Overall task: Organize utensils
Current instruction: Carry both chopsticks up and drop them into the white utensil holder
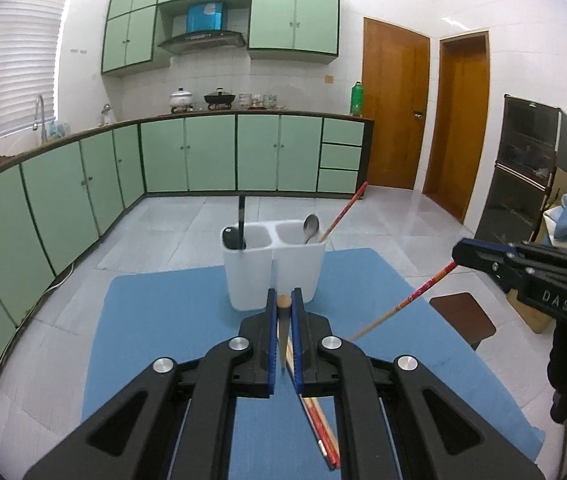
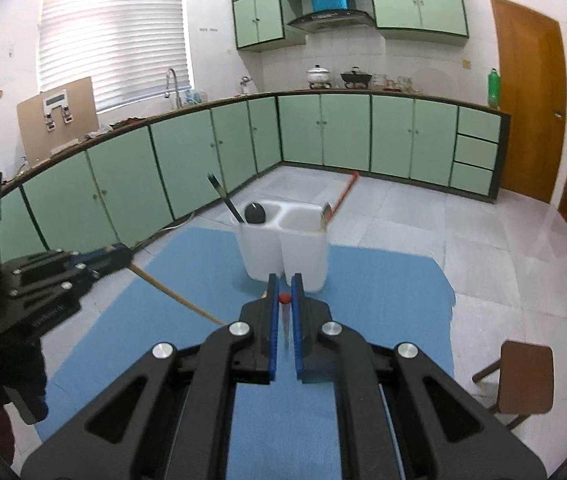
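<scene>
A white two-compartment utensil holder (image 1: 273, 264) stands on a blue mat (image 1: 171, 320). Its left compartment holds a black ladle (image 1: 235, 236); its right one holds a metal spoon (image 1: 310, 228) and a red-ended chopstick (image 1: 343, 210). My left gripper (image 1: 284, 304) is shut on a chopstick (image 1: 283, 302) seen end-on, just in front of the holder. Two more chopsticks (image 1: 321, 428) lie on the mat under it. My right gripper (image 2: 284, 286) is shut on a red-ended chopstick (image 2: 284, 299), also seen from the left wrist view (image 1: 403, 304). The holder (image 2: 287, 252) is just ahead of it.
A brown stool (image 2: 523, 376) stands right of the table, also in the left wrist view (image 1: 463, 318). Green kitchen cabinets (image 1: 187, 152) line the far walls. A dark shelf unit (image 1: 523, 168) stands at the right. The mat's right edge (image 2: 449, 300) drops to tiled floor.
</scene>
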`<state>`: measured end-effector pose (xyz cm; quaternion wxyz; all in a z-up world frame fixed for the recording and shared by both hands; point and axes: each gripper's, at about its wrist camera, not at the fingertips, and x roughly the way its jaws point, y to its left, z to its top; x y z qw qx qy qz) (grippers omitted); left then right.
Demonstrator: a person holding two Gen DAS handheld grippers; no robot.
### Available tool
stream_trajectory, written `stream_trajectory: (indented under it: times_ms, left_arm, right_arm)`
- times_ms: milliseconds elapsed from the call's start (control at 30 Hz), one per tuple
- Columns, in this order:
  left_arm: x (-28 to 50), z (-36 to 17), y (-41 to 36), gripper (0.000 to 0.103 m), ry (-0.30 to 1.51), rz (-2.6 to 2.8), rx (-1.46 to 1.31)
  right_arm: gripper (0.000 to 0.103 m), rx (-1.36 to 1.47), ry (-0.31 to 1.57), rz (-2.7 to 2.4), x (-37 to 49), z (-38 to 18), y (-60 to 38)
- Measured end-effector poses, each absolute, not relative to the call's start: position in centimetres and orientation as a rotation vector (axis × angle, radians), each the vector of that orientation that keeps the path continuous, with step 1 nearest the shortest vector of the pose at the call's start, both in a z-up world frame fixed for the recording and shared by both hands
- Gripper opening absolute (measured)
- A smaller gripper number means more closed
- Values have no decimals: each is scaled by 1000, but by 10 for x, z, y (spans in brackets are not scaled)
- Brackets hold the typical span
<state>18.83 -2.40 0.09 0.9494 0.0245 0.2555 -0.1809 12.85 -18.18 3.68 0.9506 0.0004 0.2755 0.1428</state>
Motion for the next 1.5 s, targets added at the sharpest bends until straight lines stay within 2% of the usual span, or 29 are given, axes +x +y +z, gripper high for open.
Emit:
stream_trajectory:
  times_ms: [300, 600, 733, 900, 1267, 1333, 1467, 1500]
  left_arm:
    - [203, 30, -39, 6, 462, -400, 71]
    - [228, 96, -57, 6, 290, -384, 117]
    - [249, 110, -62, 6, 269, -372, 127]
    - [283, 100, -64, 6, 304, -351, 124]
    - [338, 46, -62, 6, 456, -345, 88]
    - [340, 41, -61, 7, 476, -347, 81]
    - [336, 40, -54, 12, 488, -345, 60]
    - [334, 44, -52, 14, 482, -345, 52]
  right_arm:
    - [5, -20, 514, 333, 151, 84, -180]
    - [5, -18, 311, 310, 189, 160, -185]
    - [5, 1, 245, 271, 224, 178, -187]
    - [5, 17, 237, 243, 272, 167, -192]
    - [6, 10, 405, 231, 324, 97, -178]
    - [11, -11, 436, 231, 324, 87, -174]
    - [31, -26, 432, 214, 309, 83, -170]
    - [34, -25, 424, 208, 302, 84, -171]
